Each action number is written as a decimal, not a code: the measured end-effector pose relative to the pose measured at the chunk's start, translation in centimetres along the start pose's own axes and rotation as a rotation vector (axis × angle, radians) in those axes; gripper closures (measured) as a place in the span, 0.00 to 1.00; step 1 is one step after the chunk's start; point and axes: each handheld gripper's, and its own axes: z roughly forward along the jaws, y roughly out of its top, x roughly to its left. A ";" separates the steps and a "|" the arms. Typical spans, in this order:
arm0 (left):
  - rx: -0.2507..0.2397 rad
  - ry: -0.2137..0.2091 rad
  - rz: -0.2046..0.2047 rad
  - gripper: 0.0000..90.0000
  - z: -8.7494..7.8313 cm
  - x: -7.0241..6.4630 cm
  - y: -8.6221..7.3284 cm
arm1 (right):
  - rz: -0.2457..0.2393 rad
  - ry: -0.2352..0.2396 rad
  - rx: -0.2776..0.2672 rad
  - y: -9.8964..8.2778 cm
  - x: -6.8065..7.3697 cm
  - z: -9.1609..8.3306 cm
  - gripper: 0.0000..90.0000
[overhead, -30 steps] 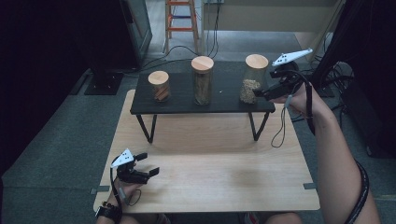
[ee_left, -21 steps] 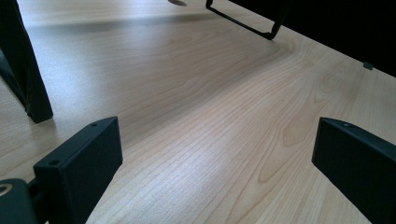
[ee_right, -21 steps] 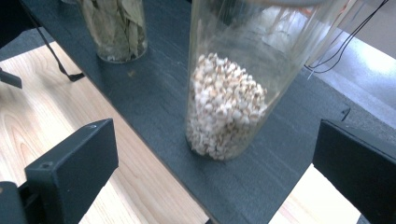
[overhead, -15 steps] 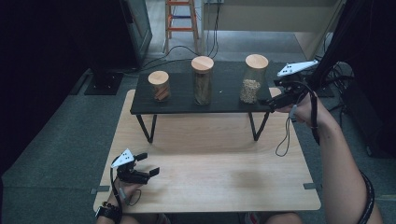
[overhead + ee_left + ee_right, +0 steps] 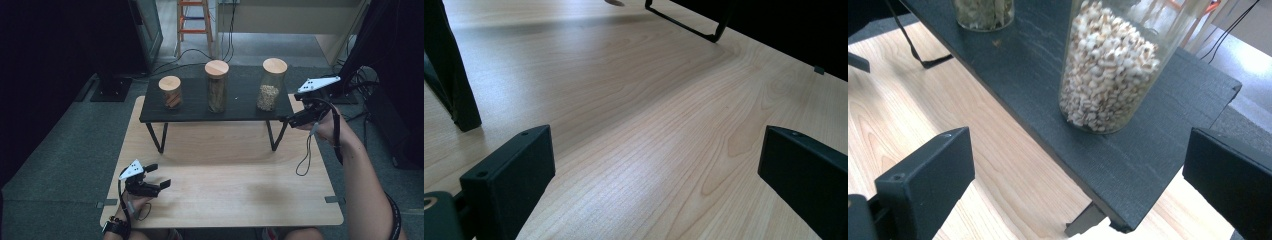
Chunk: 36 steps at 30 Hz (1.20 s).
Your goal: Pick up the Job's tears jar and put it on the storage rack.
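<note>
Pale wood table (image 5: 225, 165), matt black shelf (image 5: 1048, 100)

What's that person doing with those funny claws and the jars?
A person holds a claw in each hand at a light wooden table. The right claw is open beside the clear glass jar of pale grains with a wooden lid, at the right end of a low black shelf, not touching it. The left claw sits open near the table's front left, holding nothing. Two other wooden-lidded jars stand on the shelf untouched.
</note>
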 end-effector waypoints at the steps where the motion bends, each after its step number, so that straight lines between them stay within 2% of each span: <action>1: -0.001 0.000 0.000 0.02 0.0 0.0 0.0 | -0.005 0.000 0.003 -0.1 0.1 0.1 0.00; 5: -0.002 -0.001 -0.001 0.02 0.0 0.0 0.0 | 0.000 0.005 0.006 -0.6 0.2 0.3 0.00; 15: -0.001 -0.002 0.001 0.02 0.0 0.1 0.0 | 0.014 0.020 -0.025 -2.7 0.9 0.2 0.01; 19: 0.000 -0.001 -0.001 0.02 0.0 0.1 0.0 | 0.001 0.021 -0.043 -3.4 1.5 0.0 0.01; 23: 0.002 -0.001 -0.001 0.02 0.0 0.1 0.0 | -0.018 0.010 -0.036 -3.7 2.1 -0.1 0.01; 36: 0.001 0.001 -0.004 0.02 0.0 0.0 0.0 | 0.001 0.035 -0.056 -6.5 2.8 0.6 0.01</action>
